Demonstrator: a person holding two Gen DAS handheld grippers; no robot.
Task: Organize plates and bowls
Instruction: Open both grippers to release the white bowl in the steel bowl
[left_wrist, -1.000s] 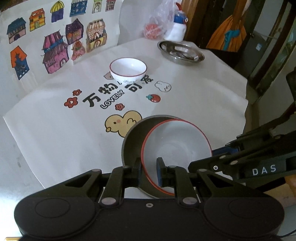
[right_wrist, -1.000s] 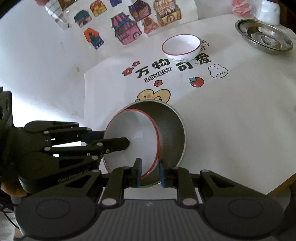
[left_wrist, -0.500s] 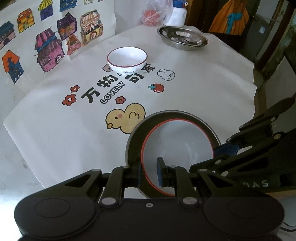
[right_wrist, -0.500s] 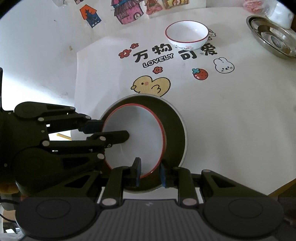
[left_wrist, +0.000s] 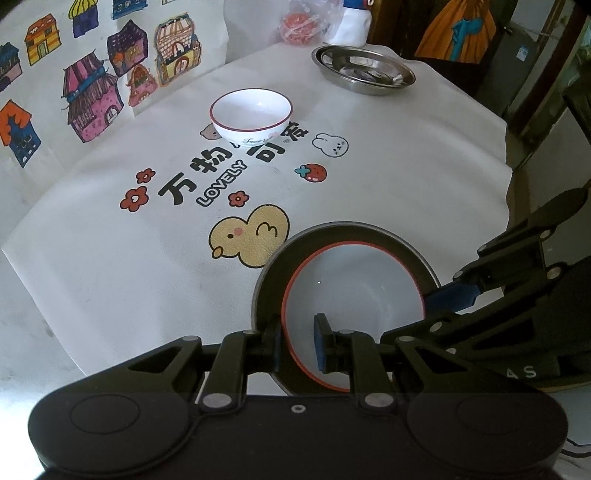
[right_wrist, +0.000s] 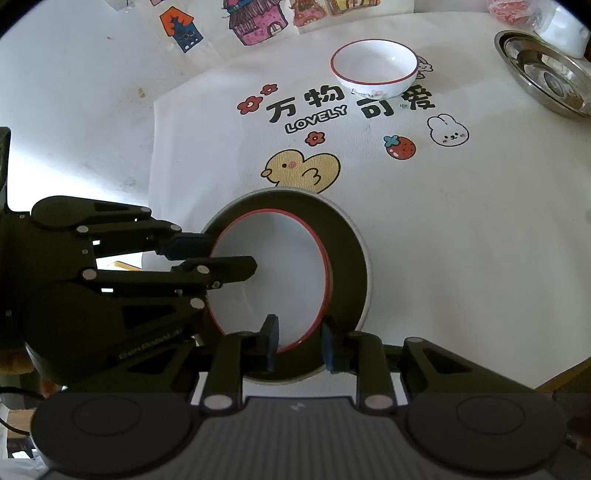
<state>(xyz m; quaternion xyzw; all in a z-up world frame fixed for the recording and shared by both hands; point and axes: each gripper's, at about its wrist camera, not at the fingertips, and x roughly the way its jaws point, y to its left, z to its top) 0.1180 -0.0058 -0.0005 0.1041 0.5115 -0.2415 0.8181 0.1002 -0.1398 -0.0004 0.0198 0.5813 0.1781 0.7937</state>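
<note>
Nested bowls: a white red-rimmed bowl sits inside a dark grey bowl near the surface's front edge, just below the printed duck.
Left gripper: fingers straddle the white bowl's rim, one inside, one between the two bowls; a sliver of gap seems to show, so they look slightly apart rather than clamped.
Right gripper: fingers straddle both rims; jaws have just been opening, pads off the bowls.
Small bowl: white, red-rimmed, upright by the printed lettering, well apart from the nested pair.
Steel dish: far right corner.
</note>
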